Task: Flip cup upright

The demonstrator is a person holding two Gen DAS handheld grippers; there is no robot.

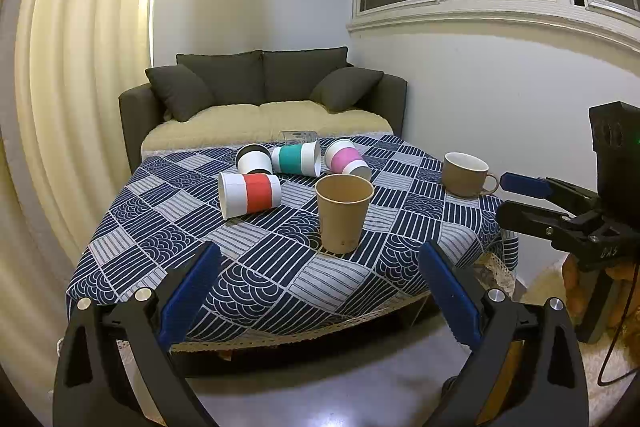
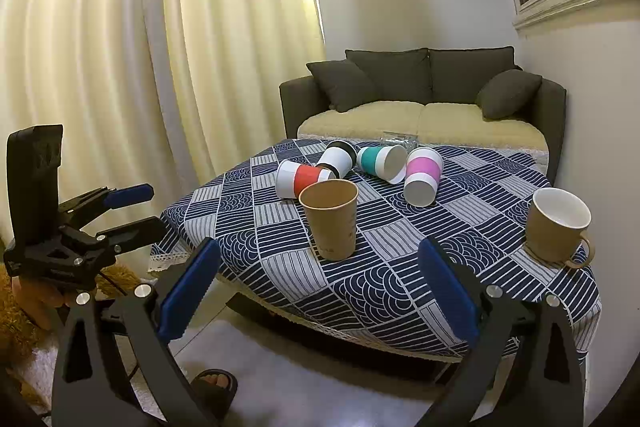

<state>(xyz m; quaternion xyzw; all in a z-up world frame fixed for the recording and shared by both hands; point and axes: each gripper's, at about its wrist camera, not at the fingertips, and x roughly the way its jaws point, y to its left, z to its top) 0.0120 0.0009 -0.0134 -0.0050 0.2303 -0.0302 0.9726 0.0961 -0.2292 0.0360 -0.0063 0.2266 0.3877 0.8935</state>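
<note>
Cups lie on their sides at the far part of the table (image 1: 132,259): a red-banded cup (image 1: 249,194), a black-banded cup (image 1: 253,159), a teal-banded cup (image 1: 297,158) and a pink-banded cup (image 1: 346,159). A brown paper cup (image 1: 343,212) and a mug (image 1: 466,174) stand upright. The left gripper (image 1: 320,291) and the right gripper (image 2: 318,291) are both spread wide and hold nothing, near the table edge.

- Desk (image 1: 280,275), centre of frame, draped in a navy-and-white patterned cloth.
- Upright on it: a brown paper cup (image 1: 343,213) at centre and a tan mug (image 1: 466,174) at right.
- Lying on their sides toward the far edge: red-banded cup (image 1: 250,195), black-banded cup (image 1: 253,159), teal-banded cup (image 1: 297,158), pink-banded cup (image 1: 346,157).
- A clear glass object (image 1: 298,135) sits at the far edge.
</note>
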